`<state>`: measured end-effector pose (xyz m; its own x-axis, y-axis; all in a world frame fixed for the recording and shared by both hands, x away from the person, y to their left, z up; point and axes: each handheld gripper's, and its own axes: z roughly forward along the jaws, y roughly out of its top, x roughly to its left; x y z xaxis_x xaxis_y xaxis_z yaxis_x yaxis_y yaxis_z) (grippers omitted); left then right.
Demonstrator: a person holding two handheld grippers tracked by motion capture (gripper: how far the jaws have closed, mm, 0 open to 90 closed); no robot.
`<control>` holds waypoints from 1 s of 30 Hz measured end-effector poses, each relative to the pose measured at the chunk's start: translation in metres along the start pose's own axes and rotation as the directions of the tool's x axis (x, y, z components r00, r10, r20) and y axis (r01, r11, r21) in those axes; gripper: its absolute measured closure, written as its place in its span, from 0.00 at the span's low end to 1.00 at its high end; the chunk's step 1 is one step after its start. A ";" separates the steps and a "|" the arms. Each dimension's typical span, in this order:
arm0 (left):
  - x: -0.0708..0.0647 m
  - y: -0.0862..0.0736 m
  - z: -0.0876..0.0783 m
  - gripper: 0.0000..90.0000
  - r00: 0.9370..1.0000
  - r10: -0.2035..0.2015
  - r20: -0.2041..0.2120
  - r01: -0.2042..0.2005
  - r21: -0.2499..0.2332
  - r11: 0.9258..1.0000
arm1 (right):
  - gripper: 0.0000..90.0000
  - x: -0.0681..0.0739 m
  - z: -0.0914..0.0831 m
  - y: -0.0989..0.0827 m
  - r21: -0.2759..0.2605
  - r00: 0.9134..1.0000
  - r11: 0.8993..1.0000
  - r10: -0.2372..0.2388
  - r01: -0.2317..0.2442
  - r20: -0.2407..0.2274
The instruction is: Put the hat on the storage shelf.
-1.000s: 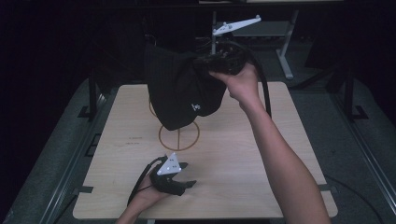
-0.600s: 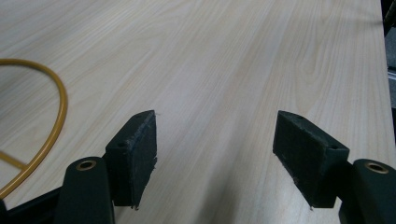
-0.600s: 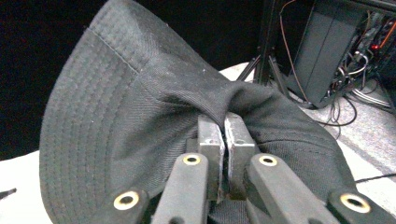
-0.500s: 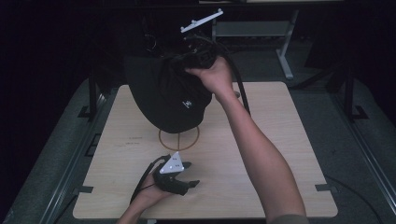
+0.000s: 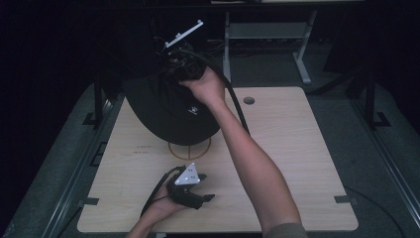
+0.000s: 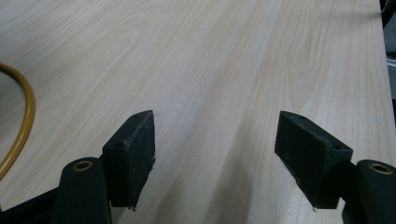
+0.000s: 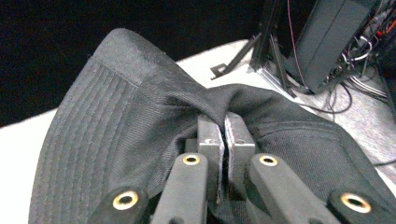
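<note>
While pinched by right hand-held gripper [image 7: 223, 140], hat [image 5: 171, 111] hangs crown-down.

Black tongs [image 6: 215, 158], brass-ringed screw holes

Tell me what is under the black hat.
Under the hat, part of a gold ring shows on the table. The hat covers the ring's far part.

The hat [image 7: 140, 116] is matt black woven cloth, with rows of stitching ribbing its brim and a small pale logo on its crown. The bench [image 6: 233, 70] is pale wood-grain laminate, smooth with a soft sheen. On it, by the hat, the ring [image 6: 21, 121] looks glossy yellow-brown. The left gripper [image 6: 215, 154] has matt black, slightly rough pads [image 6: 135, 154] and brass-coloured rivets.
</note>
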<state>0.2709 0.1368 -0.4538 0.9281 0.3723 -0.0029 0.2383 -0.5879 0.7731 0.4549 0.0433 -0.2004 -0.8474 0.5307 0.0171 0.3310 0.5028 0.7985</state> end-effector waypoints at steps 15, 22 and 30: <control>-0.006 0.000 0.000 0.32 0.999 0.028 0.036 -0.028 0.002 1.000 | 0.67 0.021 0.031 -0.006 0.092 0.995 0.991 -0.102 0.101 0.005; -0.007 0.000 0.000 0.32 0.999 0.031 0.040 -0.032 0.006 0.999 | 0.57 0.010 0.017 -0.021 0.055 0.999 0.998 -0.028 0.030 -0.024; -0.008 0.000 0.001 0.31 0.999 0.033 0.040 -0.033 0.012 0.999 | 0.51 -0.002 -0.005 -0.032 -0.029 0.998 0.999 0.015 -0.017 -0.066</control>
<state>0.2633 0.1335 -0.4545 0.9460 0.3240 -0.0025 0.2105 -0.6086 0.7650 0.4443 0.0226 -0.2229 -0.8680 0.4917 0.0689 0.3332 0.4740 0.8150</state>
